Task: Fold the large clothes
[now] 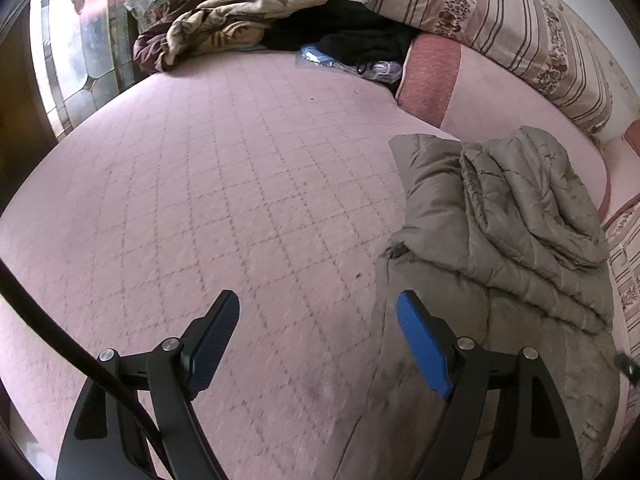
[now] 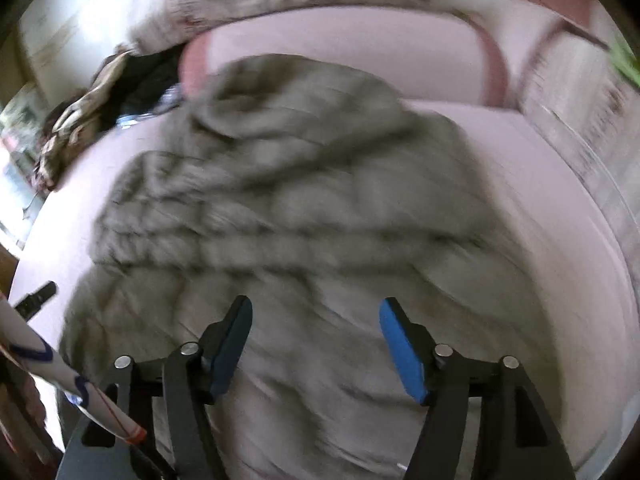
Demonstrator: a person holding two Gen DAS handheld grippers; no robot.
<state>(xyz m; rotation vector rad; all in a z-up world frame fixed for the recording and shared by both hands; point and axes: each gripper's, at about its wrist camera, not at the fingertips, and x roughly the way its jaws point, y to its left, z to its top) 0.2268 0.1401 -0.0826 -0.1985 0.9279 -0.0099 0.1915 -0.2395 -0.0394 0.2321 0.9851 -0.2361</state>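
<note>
A grey quilted puffer jacket lies on the pink quilted bed, at the right of the left wrist view, with one part folded over on top. My left gripper is open and empty above the bed, its right finger over the jacket's left edge. In the blurred right wrist view the jacket fills the middle. My right gripper is open and empty just above the jacket's near part.
A brown and cream blanket, dark clothes and a clear plastic bag lie at the bed's far edge. Striped pillows and a pink cushion line the right side. A window is at the left.
</note>
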